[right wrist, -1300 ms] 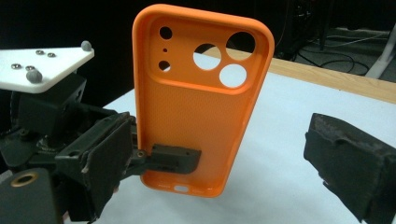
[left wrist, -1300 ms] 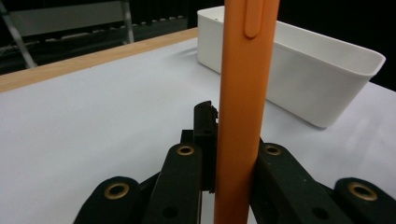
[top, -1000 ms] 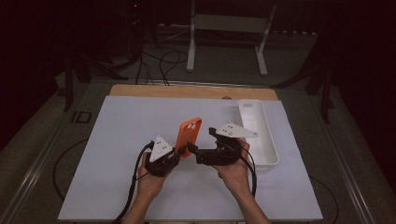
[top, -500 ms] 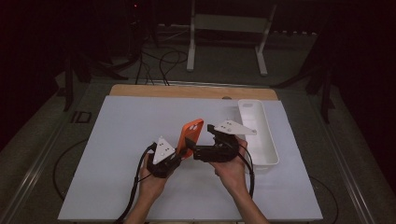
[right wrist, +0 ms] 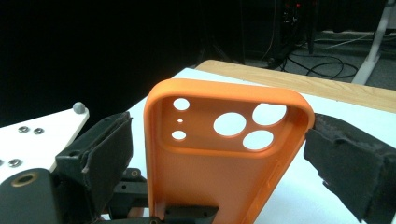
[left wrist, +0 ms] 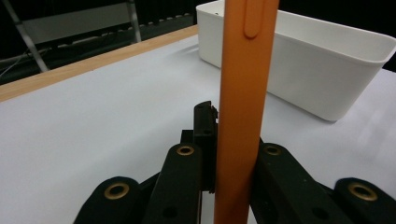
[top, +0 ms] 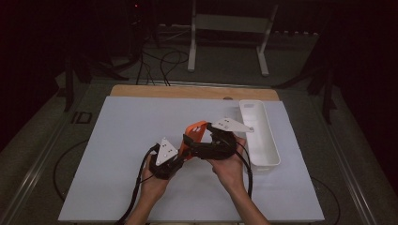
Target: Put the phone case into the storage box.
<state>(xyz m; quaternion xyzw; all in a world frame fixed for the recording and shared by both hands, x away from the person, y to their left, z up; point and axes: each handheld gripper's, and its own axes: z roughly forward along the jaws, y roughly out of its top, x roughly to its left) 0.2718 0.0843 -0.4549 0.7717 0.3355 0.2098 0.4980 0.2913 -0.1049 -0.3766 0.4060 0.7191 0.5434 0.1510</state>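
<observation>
Room: dark, with cables on the floor and a white stand behind. Bench (top: 117, 140): white sheet over a wooden top. White tray (top: 263, 140): at the right edge. Orange phone case (top: 195, 133): upright above mid-bench. Left claw (top: 180, 152): clamped tight on the case's lower end. Right claw (right wrist: 219, 154): jaws wide, pads flanking the case's sides, apart from them.

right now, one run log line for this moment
left gripper: shut on orange phone case edge | right gripper: open, jaws flank case | white plastic bin: beside
</observation>
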